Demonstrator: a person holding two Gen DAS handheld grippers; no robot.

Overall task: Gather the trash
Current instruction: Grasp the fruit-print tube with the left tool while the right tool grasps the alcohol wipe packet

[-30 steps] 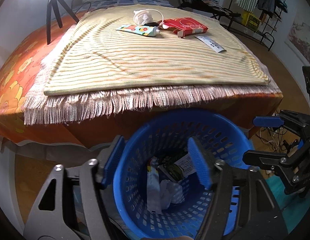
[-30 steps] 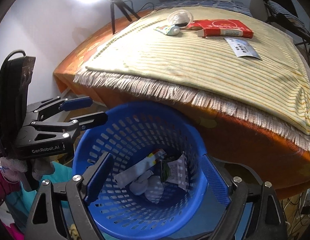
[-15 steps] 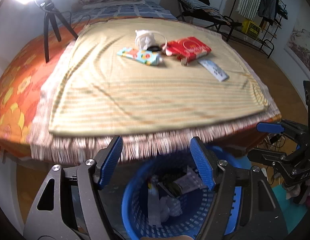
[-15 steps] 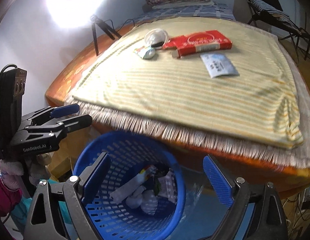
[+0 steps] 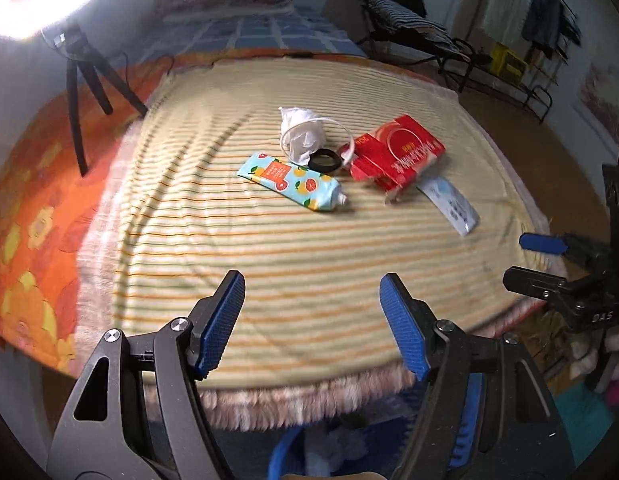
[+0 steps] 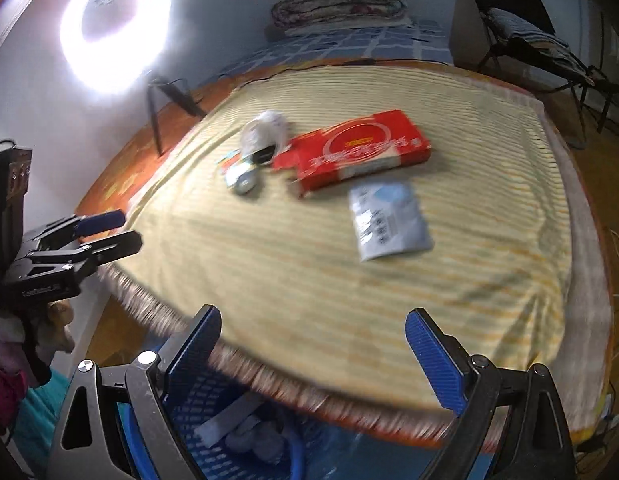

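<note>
On the striped yellow cloth (image 5: 309, 248) lie a patterned tube (image 5: 291, 181), a white crumpled bag with a cord (image 5: 303, 136), a black ring (image 5: 324, 160), a red box (image 5: 397, 152) and a pale blue packet (image 5: 449, 204). The right wrist view shows the red box (image 6: 355, 152), the packet (image 6: 387, 220), the white bag (image 6: 265, 132) and the tube (image 6: 239, 176). My left gripper (image 5: 311, 320) is open and empty above the near edge of the cloth. My right gripper (image 6: 313, 356) is open and empty above the fringe. The blue basket (image 6: 213, 432) holds trash below the edge.
A ring light on a black tripod (image 5: 85, 80) stands at the bed's far left. Folded blankets (image 6: 341, 0) lie at the back. A chair (image 5: 409, 28) and a clothes rack (image 5: 549, 32) stand at the far right. The orange floral bedspread (image 5: 25, 208) is to the left.
Both grippers rose from over the blue basket and moved forward over the edge of the cloth. The basket dropped to the bottom of both views. Both stay open and empty.
</note>
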